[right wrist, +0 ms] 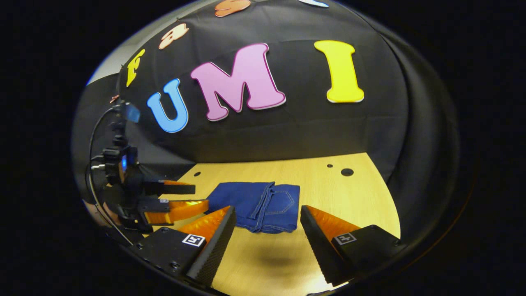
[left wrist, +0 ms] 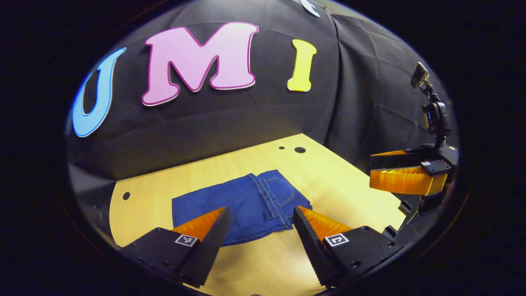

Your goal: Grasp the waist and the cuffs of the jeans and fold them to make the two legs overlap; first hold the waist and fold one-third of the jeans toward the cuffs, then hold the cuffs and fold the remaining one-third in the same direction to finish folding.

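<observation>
Pale wooden surface (left wrist: 353, 185) with small holes near its edges. Folded blue jeans (left wrist: 246, 205) lying flat mid-surface, back pocket up. Left gripper (left wrist: 259, 216) released above the near edge; right gripper (right wrist: 267, 216) likewise spread, grasping nothing.

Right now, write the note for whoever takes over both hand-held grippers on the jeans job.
Left hand-held gripper: open, empty, above the near edge of the jeans.
Right hand-held gripper: open, empty, also held off the cloth.
Jeans: a compact folded bundle lying flat on the wooden table, back pocket facing up.
Done: the folds look complete.
Left: probably nothing; check that the edges line up, then withdraw.
</observation>
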### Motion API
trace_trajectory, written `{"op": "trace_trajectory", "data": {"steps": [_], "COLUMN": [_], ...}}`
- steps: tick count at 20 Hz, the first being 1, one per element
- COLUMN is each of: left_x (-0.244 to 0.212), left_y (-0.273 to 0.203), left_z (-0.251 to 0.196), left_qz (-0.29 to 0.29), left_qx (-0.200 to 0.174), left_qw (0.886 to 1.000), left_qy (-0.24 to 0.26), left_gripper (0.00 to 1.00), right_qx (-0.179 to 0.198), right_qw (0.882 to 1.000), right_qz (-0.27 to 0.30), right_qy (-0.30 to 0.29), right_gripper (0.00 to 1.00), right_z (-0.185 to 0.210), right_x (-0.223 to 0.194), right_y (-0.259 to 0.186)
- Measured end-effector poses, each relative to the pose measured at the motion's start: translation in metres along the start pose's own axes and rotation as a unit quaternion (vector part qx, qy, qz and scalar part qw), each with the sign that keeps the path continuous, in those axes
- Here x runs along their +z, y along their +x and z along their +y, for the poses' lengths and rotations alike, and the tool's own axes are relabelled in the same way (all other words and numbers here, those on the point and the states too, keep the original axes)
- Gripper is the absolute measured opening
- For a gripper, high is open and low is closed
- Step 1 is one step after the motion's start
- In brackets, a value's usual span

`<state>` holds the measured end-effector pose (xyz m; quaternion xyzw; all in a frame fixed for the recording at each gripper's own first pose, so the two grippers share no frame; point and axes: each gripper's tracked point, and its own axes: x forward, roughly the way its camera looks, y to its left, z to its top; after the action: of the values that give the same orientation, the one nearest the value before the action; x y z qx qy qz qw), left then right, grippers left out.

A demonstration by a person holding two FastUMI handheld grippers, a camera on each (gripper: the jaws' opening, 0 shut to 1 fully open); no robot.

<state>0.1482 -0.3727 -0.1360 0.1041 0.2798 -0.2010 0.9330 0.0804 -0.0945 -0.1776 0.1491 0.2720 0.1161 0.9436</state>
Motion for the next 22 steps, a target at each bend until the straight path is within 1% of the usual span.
{"op": "trace_trajectory", "data": {"steps": [3, 5, 7, 8, 9, 11, 12, 13, 16, 19, 22], "left_x": [0.005, -0.002, -0.019, -0.029, -0.035, -0.039, -0.040, -0.042, -0.043, -0.033, -0.027], "left_y": [-0.073, -0.131, -0.180, -0.202, -0.221, -0.258, -0.270, -0.282, -0.302, -0.320, -0.330], "left_z": [0.012, 0.016, 0.022, 0.023, 0.023, 0.018, 0.015, 0.015, 0.016, 0.019, 0.023], "left_qz": [-0.060, -0.096, -0.111, -0.116, -0.120, -0.147, -0.159, -0.168, -0.171, -0.192, -0.198], "left_qx": [0.055, 0.084, 0.120, 0.134, 0.144, 0.151, 0.150, 0.152, 0.172, 0.182, 0.204], "left_qw": [0.996, 0.990, 0.985, 0.982, 0.980, 0.975, 0.973, 0.971, 0.966, 0.959, 0.955], "left_qy": [-0.039, -0.057, -0.060, -0.060, -0.061, -0.066, -0.068, -0.070, -0.085, -0.096, -0.089], "left_gripper": [0.96, 0.97, 0.97, 0.97, 0.97, 0.97, 0.97, 0.97, 0.96, 0.97, 0.96], "right_qx": [-0.015, -0.001, 0.011, 0.010, 0.009, 0.031, 0.035, 0.031, 0.011, -0.004, -0.017], "right_qw": [0.999, 0.997, 0.993, 0.990, 0.988, 0.987, 0.987, 0.987, 0.984, 0.980, 0.973], "right_qz": [-0.030, -0.049, -0.076, -0.089, -0.103, -0.126, -0.135, -0.139, -0.151, -0.169, -0.190], "right_qy": [-0.026, -0.058, -0.095, -0.110, -0.118, -0.095, -0.082, -0.077, -0.092, -0.109, -0.127], "right_gripper": [0.97, 0.97, 0.97, 0.97, 0.97, 0.97, 0.97, 0.96, 0.96, 0.96, 0.97], "right_z": [0.029, 0.059, 0.085, 0.094, 0.101, 0.126, 0.133, 0.132, 0.125, 0.123, 0.121], "right_x": [0.022, 0.036, 0.051, 0.055, 0.061, 0.068, 0.070, 0.072, 0.079, 0.090, 0.100], "right_y": [-0.037, -0.067, -0.099, -0.114, -0.127, -0.153, -0.163, -0.170, -0.185, -0.193, -0.199]}}
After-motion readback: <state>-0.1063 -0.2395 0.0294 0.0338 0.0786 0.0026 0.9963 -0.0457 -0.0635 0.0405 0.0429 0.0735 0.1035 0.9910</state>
